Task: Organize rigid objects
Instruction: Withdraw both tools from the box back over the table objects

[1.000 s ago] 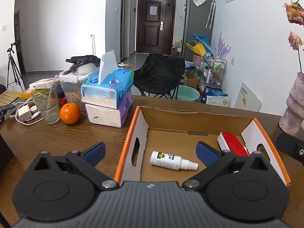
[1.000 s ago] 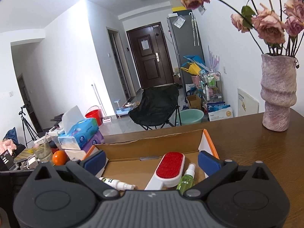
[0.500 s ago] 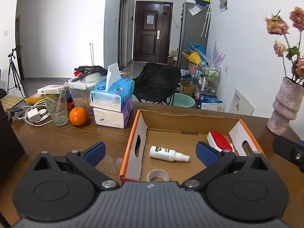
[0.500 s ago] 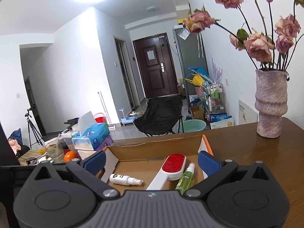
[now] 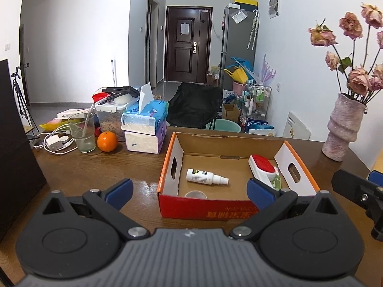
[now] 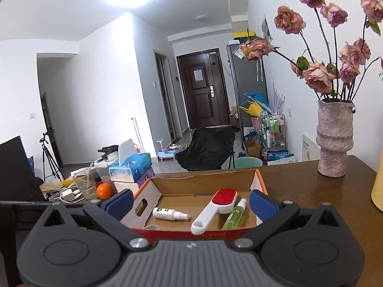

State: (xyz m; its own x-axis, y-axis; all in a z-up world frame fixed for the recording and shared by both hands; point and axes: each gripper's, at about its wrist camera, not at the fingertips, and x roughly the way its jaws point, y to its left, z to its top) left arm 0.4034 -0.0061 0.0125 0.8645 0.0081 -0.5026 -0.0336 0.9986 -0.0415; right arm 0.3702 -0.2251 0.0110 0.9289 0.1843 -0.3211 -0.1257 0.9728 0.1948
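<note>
An open cardboard box (image 5: 215,211) with orange rims stands on the wooden table. Inside lie a white spray bottle (image 5: 206,177), a red-and-white lint brush (image 5: 262,167), a green spray bottle (image 6: 235,215) and a tape roll (image 5: 195,194). My left gripper (image 5: 189,192) is open and empty, held in front of the box's near wall. My right gripper (image 6: 191,202) is open and empty, also short of the box; part of it shows at the right of the left wrist view (image 5: 359,191).
Left of the box stand stacked tissue packs (image 5: 144,126), an orange (image 5: 107,141), a glass (image 5: 82,131), a charger with cables (image 5: 53,142) and a food container (image 5: 109,117). A pink vase with dried roses (image 5: 342,129) stands at the right. A black panel (image 5: 16,143) rises at far left.
Both grippers have drawn back from the box and risen; the box's near red wall now shows. Both stay open and empty. The items in the box have not moved.
</note>
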